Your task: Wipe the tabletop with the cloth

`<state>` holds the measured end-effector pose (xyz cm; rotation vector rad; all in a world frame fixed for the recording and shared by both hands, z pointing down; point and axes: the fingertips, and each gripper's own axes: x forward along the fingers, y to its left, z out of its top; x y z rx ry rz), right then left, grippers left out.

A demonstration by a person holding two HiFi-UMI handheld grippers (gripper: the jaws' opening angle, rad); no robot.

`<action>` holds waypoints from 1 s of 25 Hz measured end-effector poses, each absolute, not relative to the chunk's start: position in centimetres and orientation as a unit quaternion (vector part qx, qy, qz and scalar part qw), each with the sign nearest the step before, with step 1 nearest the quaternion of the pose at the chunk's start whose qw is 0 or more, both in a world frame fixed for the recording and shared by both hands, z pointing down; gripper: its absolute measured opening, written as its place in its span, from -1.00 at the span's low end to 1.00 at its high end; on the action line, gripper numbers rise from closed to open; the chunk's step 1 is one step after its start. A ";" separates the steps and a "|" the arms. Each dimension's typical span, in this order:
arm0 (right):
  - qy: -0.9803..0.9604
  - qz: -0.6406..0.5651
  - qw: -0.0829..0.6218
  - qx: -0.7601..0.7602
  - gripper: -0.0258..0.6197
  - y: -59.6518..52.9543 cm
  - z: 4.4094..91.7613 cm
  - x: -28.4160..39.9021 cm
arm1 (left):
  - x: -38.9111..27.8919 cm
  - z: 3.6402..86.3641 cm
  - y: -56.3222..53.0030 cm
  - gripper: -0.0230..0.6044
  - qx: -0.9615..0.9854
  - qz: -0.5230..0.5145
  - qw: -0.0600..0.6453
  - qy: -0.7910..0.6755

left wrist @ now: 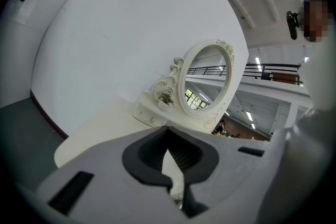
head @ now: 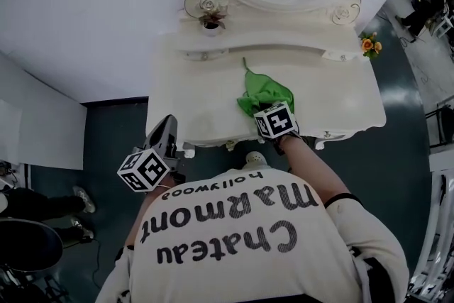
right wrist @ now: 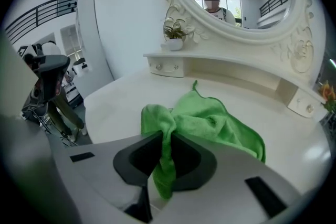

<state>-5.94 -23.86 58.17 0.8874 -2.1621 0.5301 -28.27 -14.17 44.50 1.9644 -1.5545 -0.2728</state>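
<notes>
Cloth, green, looks soft and light. The right gripper pinches a bunched fold, with the rest spread ahead on the desk. Left gripper is closed on nothing.

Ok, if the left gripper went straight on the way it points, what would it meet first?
Likely the ornate mirror frame near the small plant, the left gripper crossing over the bare tabletop on the way; depth is unclear.

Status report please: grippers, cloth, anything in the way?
Right gripper shut on green cloth, cloth on tabletop. Left gripper shut, empty, beside tabletop. Path clear.
</notes>
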 end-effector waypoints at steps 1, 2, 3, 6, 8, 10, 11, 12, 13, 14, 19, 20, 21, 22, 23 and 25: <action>-0.839 0.206 0.365 0.347 -0.72 -23.9 58.0 -6.0 | -28.1 44.6 -14.1 -0.90 0.743 -0.103 0.307 -0.585; -0.838 0.207 0.366 0.348 -0.72 -23.9 58.0 -6.0 | -27.9 44.8 -14.0 -0.90 0.744 -0.103 0.308 -0.583; -0.837 0.208 0.367 0.348 -0.72 -23.9 58.0 -5.9 | -27.8 45.0 -13.8 -0.90 0.745 -0.103 0.309 -0.582; -0.833 0.206 0.367 0.358 -0.72 -23.9 58.2 -4.9 | -27.5 45.4 -13.7 -0.90 0.743 -0.105 0.313 -0.583; -0.829 0.200 0.366 0.372 -0.72 -24.1 58.2 -3.4 | -27.3 45.3 -13.9 -0.90 0.740 -0.111 0.313 -0.585; -0.826 0.195 0.367 0.381 -0.72 -24.3 58.2 -1.7 | -26.8 44.8 -14.2 -0.90 0.741 -0.115 0.310 -0.585; -0.824 0.195 0.368 0.384 -0.72 -24.4 58.2 -0.9 | -26.4 44.6 -14.4 -0.91 0.742 -0.115 0.308 -0.584; -0.822 0.195 0.370 0.385 -0.72 -24.4 58.2 -0.1 | -25.9 44.4 -14.6 -0.91 0.744 -0.114 0.306 -0.583; -0.821 0.196 0.372 0.386 -0.72 -24.3 58.2 0.6 | -25.4 44.2 -14.7 -0.90 0.745 -0.113 0.305 -0.582; -0.820 0.194 0.375 0.386 -0.72 -24.3 58.2 1.4 | -24.8 44.1 -14.8 -0.91 0.746 -0.113 0.305 -0.582; -0.817 0.190 0.391 0.379 -0.72 -23.7 58.6 5.0 | -20.9 44.0 -15.5 -0.90 0.746 -0.118 0.316 -0.574; -0.816 0.194 0.390 0.380 -0.72 -23.7 58.6 5.8 | -19.9 44.0 -15.7 -0.91 0.747 -0.119 0.319 -0.571; -0.815 0.196 0.389 0.381 -0.72 -23.7 58.5 6.5 | -18.9 44.0 -15.9 -0.90 0.749 -0.120 0.321 -0.567; -0.815 0.198 0.389 0.382 -0.72 -23.7 58.3 7.1 | -17.9 44.0 -16.0 -0.91 0.752 -0.120 0.323 -0.562; -0.814 0.200 0.389 0.382 -0.72 -23.7 58.3 7.7 | -17.0 44.0 -16.0 -0.91 0.754 -0.118 0.324 -0.559; -0.813 0.207 0.385 0.385 -0.72 -23.7 58.2 8.8 | -15.5 44.0 -16.0 -0.90 0.758 -0.113 0.327 -0.553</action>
